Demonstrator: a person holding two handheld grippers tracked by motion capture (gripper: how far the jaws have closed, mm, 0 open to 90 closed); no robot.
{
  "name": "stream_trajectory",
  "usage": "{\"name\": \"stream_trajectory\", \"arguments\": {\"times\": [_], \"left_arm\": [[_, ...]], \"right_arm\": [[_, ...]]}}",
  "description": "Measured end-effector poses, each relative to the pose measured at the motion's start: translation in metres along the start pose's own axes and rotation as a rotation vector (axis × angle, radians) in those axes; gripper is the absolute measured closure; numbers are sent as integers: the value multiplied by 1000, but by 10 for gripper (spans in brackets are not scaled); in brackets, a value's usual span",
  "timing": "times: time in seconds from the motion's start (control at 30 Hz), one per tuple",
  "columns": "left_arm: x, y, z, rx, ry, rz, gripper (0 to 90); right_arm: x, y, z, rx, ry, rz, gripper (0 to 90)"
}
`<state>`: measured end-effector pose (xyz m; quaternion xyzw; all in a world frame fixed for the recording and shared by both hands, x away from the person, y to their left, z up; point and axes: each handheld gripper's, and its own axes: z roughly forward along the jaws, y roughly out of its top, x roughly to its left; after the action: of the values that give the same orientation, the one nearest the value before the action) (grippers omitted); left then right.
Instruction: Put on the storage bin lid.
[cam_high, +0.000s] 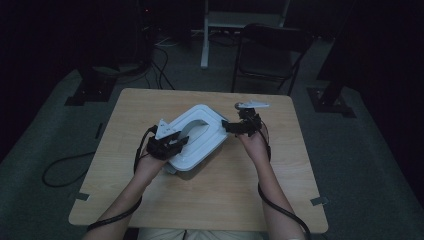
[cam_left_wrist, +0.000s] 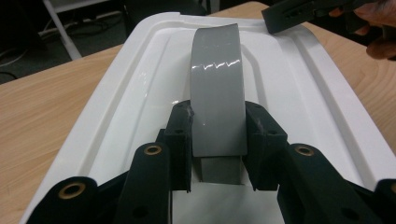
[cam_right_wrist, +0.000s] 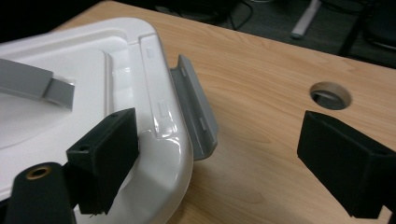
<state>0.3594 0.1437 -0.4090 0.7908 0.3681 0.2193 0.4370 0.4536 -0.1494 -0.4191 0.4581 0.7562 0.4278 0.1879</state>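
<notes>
A white plastic box (cam_high: 200, 145) with a lid (cam_left_wrist: 135, 98) lies in the middle of the wooden table (cam_high: 210, 200). A grey arched handle (cam_left_wrist: 217, 88) runs across the lid. My left gripper (cam_left_wrist: 218, 122) is shut on the near end of that handle, one pad on each side. My right gripper (cam_right_wrist: 219, 140) stands open at the box's far right edge. Its left jaw rests over the lid (cam_right_wrist: 93, 65), its right jaw hangs over bare table, and a grey latch (cam_right_wrist: 194, 112) stands between them, untouched. In the high view the left gripper (cam_high: 172, 142) and right gripper (cam_high: 235, 125) flank the box.
A round cable hole (cam_right_wrist: 330, 95) is cut into the tabletop just beyond the right gripper. A dark chair (cam_high: 272, 50) and a white desk leg (cam_high: 205, 35) stand behind the table. Cables (cam_high: 65, 170) trail on the floor at the left.
</notes>
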Motion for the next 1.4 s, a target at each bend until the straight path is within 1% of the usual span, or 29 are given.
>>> {"name": "stream_trajectory", "arguments": {"times": [0.07, 0.13, 0.17, 0.23, 0.27, 0.33, 0.4, 0.43, 0.47, 0.5, 0.57, 0.63, 0.67, 0.73, 0.77, 0.8, 0.87, 0.9, 0.97, 1.0, 1.07, 1.1, 1.13, 1.17, 1.23, 1.27, 1.3, 1.33, 1.4], "left_arm": [[3, 5, -1, 14, -39, -26, 640], [1, 8, -1, 25, -57, -4, 554], [1, 8, -1, 30, -62, 0, 531], [4, 10, -2, 35, -94, -14, 500], [5, 11, -2, 43, -107, -10, 464], [4, 14, -5, 50, -119, -2, 422], [3, 17, -7, 55, -110, 14, 367], [3, 17, -8, 51, -121, 10, 357], [3, 18, -9, 58, -124, 17, 350], [3, 18, -10, 57, -116, 23, 319], [3, 19, -13, 56, -121, 23, 308], [4, 19, -17, 53, -135, 37, 284], [4, 20, -19, 44, -128, 30, 266], [6, 21, -24, 32, -134, 30, 260], [8, 22, -27, 27, -127, 28, 212], [11, 23, -31, 14, -132, 22, 193], [16, 25, -36, -6, -116, 12, 175], [19, 25, -38, -7, -110, 10, 156], [26, 25, -42, -17, -92, -9, 107], [30, 24, -43, -16, -85, -20, 104], [40, 22, -44, -33, -69, -44, 83], [46, 21, -44, -30, -55, -65, 16], [51, 19, -43, -37, -50, -77, 3], [57, 17, -42, -32, -45, -92, 3], [57, 17, -42, -32, -45, -92, 3], [74, 10, -39, -59, 6, -113, 4], [79, 7, -38, -81, 29, -122, 4], [84, 5, -37, -87, 48, -135, 4], [95, 1, -36, -115, 74, -160, 4]], "right_arm": [[3, 3, -1, 17, -23, -25, 125], [3, 5, -1, 25, -27, -33, 125], [3, 5, -2, 26, -24, -29, 124], [1, 4, -2, 27, -10, -14, 125], [0, 4, -2, 29, -2, -6, 124], [0, 3, -3, 24, -8, -15, 123], [1, 2, -5, 17, -17, -28, 120], [1, 1, -6, 12, -21, -28, 119], [1, 0, -6, 11, -26, -28, 119], [1, 0, -7, 8, -31, -33, 118], [1, -1, -9, 0, -40, -33, 119], [0, 0, -13, -14, -42, -27, 119], [0, 0, -15, -22, -44, -24, 119], [-1, 1, -19, -37, -44, -19, 119], [-2, 1, -21, -42, -49, -18, 119], [-2, 1, -23, -45, -55, -19, 119], [-4, 1, -26, -44, -63, -22, 119], [-4, 0, -27, -42, -70, -22, 119], [-5, -2, -30, -41, -81, -26, 119], [-5, -4, -31, -44, -90, -29, 119], [-5, -7, -34, -49, -98, -37, 119], [-6, -8, -36, -52, -102, -39, 119], [-6, -10, -37, -53, -105, -40, 119], [-7, -11, -39, -52, -107, -40, 119], [-8, -12, -41, -52, -106, -36, 119], [-9, -15, -44, -55, -116, -34, 119], [-9, -17, -46, -59, -117, -32, 120], [-10, -18, -47, -57, -119, -32, 120], [-10, -21, -50, -64, -122, -32, 119]]}}
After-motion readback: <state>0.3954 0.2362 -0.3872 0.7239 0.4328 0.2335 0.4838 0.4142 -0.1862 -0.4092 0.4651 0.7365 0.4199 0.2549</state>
